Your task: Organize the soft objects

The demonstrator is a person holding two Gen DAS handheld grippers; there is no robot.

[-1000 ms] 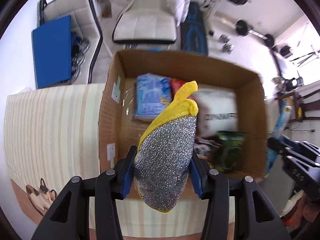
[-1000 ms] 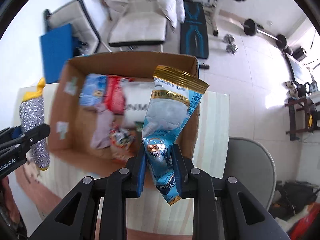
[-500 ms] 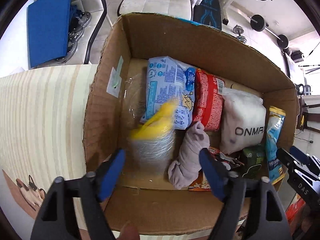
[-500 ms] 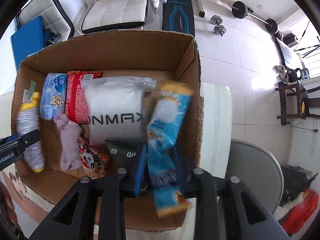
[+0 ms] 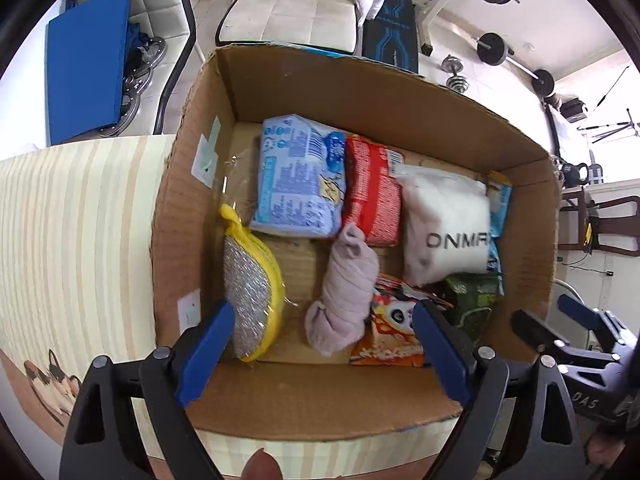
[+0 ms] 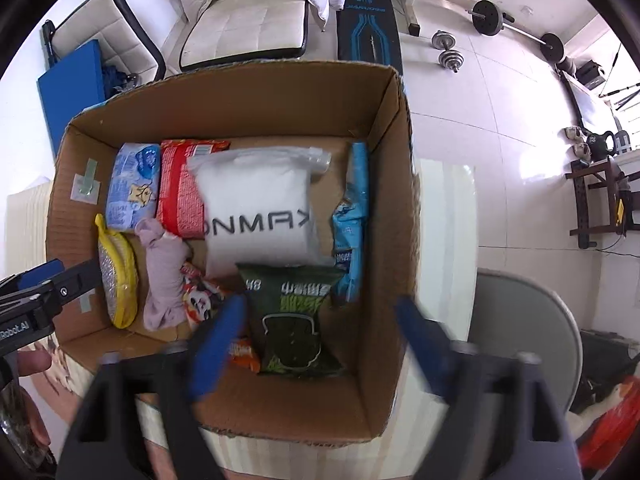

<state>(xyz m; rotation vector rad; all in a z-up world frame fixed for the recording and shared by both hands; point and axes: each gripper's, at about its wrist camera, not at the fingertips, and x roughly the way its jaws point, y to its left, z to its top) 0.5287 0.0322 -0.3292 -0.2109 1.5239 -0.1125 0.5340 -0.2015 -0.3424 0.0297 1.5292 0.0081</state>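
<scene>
- A second ago we held a silver-and-yellow scouring pad (image 5: 250, 288) in the left gripper (image 5: 320, 344) and a light-blue snack packet (image 6: 352, 216) in the right gripper (image 6: 320, 336); both now lie inside the cardboard box (image 5: 360, 92).
- Our jaws have just been opening on both sides. They now stand wide apart with nothing between them, hanging over the lower part of each frame above the box's near wall.
- In the left wrist view, the scouring pad rests at the box's lower left, against the left wall, beside a rolled mauve cloth (image 5: 344, 292).
- In the right wrist view, the blue packet stands along the right wall, next to the white pillow pack (image 6: 256, 204) and above a dark green bag (image 6: 292, 320).
- We judge both drops complete: two more soft items are stowed, and our hands are free to fetch whatever remains outside the box, which these frames do not show.
</scene>
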